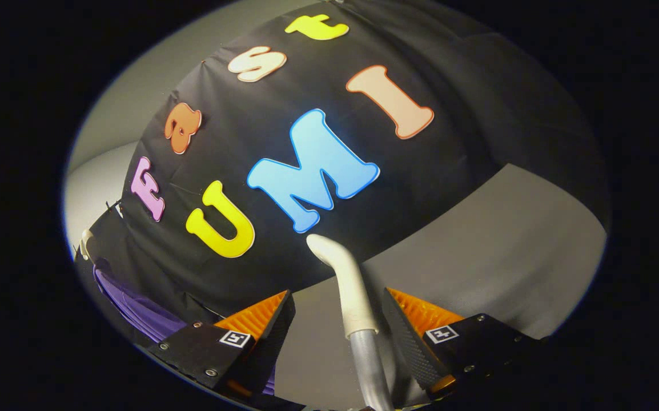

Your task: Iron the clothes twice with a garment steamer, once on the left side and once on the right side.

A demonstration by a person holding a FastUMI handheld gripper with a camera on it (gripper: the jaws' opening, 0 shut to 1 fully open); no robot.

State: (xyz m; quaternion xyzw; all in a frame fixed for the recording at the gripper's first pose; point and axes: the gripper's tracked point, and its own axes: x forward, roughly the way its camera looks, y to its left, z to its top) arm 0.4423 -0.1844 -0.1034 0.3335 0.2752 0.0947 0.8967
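Gripper view: gripper tilted, fingers spread wide. The garment steamer stands in the gap between them, a pale curved nozzle end on top of a silvery tube that runs down between the fingers. It sits close against the right finger, maybe touching it; contact there is hard to tell. Left finger clearly apart from it, so no two-sided grip. Nozzle tip reaches up ahead of the fingertips, over the grey surface. Purple clothes hang off to the left, beyond the left finger, well apart from the steamer, against the black cloth wall.
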